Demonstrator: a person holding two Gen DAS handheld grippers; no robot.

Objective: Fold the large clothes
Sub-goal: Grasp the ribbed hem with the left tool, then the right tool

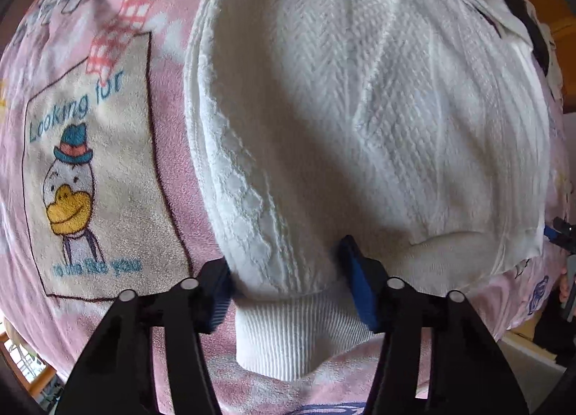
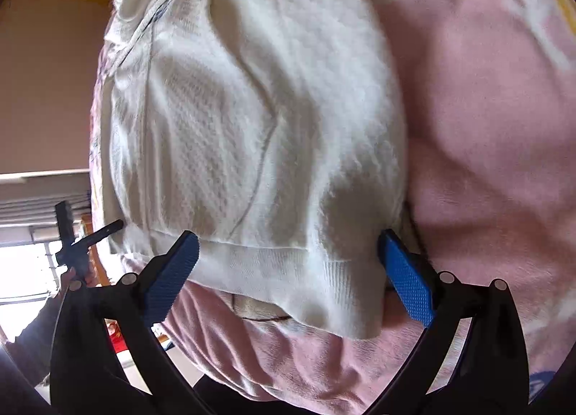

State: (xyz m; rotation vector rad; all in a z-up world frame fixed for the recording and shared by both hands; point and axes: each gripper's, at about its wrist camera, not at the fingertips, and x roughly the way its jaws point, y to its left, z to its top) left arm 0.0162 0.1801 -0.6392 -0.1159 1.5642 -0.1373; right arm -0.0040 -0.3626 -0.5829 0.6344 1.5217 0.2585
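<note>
White knit: a cream-white sweater (image 1: 360, 108) lies folded on a pink fleece blanket (image 1: 172, 134); its textured body fills most of both views, so its full outline cannot be traced.
Sweater position: near the blanket's printed panel (image 1: 90, 170) in the left wrist view, its ribbed hem end pointing toward both cameras.
Ribbed cuff or hem: the ribbed band (image 1: 288, 335) bulges out between the left fingers; whether it is a sleeve cuff or the waist hem is hard to tell.
Left gripper (image 1: 288, 292): pointing down at the fabric, its blue pads (image 1: 360, 285) pressing in on both sides of the knit just above the rib, so it is clamped on the sweater.
Right gripper (image 2: 288, 271): its blue pads (image 2: 406, 281) stand wide apart over the ribbed corner (image 2: 324, 292) of the sweater; the fabric lies under and between them, but the pads do not pinch it, so this claw is released.
Hidden: the far end of the sweater curls out of sharp view at the top, where a dark-edged seam and other white cloth blur together.
Cut off: a small dark part of the other gripper shows at each frame edge (image 2: 72, 242); its jaws are not readable there.
Blanket print: lower lettering under the cartoon figure is too blurred to read.
</note>
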